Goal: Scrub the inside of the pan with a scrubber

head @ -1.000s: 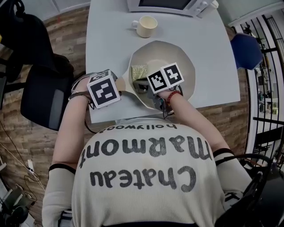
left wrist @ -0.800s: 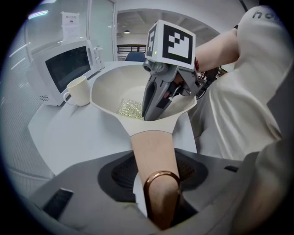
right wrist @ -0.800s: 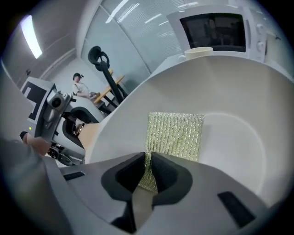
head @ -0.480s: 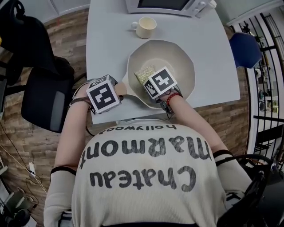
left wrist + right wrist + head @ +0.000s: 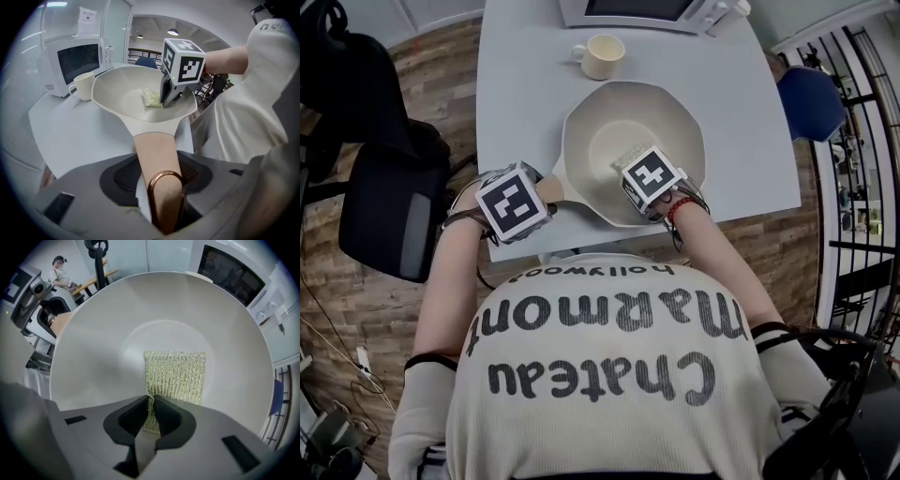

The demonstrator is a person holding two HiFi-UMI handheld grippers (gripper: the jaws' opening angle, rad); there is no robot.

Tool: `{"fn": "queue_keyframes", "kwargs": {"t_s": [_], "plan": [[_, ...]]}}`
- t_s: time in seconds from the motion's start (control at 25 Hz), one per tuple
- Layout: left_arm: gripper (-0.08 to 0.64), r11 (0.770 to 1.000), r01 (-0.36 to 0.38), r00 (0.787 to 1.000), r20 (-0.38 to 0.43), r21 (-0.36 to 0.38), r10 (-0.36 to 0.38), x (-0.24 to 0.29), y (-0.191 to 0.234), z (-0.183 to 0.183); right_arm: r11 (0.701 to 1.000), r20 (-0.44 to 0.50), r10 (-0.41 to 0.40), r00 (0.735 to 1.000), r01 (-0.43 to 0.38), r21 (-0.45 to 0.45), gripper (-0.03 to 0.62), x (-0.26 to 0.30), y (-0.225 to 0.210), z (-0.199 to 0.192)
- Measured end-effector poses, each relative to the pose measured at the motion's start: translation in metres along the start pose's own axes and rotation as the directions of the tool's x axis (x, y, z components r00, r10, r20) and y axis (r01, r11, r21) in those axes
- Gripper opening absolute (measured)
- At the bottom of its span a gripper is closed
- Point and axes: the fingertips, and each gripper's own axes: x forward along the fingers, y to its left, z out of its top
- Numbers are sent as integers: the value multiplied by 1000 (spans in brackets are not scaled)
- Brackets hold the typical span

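One pan [image 5: 600, 131] sits on the table [image 5: 516, 94], its handle [image 5: 154, 154] running toward 8 o'clock, clamped in the left gripper [image 5: 160, 187], which tilts steeply down. One scrubber [image 5: 176, 373] lies inside at 5 o'clock, its edge pinched by the right gripper [image 5: 152, 404], pointing straight down. One cup [image 5: 605, 54] stands at 12 o'clock.

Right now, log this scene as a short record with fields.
pan: cream, on the table
left claw: shut on the pan's handle
right claw: shut on one edge of the scrubber, pointing down into the pan
scrubber: yellow-green mesh, flat against the pan's inside
behind the pan: cup, microwave
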Motion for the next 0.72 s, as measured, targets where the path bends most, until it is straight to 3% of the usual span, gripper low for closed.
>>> {"fn": "queue_keyframes", "kwargs": {"t_s": [0.12,0.28,0.44,0.72], "plan": [[222,1000,-9,1000,-11,-15,9,-3,3,-5,997,-10,-66,998,66,-34,48,0,-12,0],[222,991,93,994,70,-95,-86,-2,-14,7,992,-35,-92,995,89,-94,46,6,-24,1],[198,980,132,986,126,-152,-114,-5,-20,8,981,-41,-152,988,146,-128,46,3,-35,-1],[187,983,121,986,134,-139,-103,-5,-25,13,973,-31,-199,979,194,-125,46,0,-52,-8]]}}
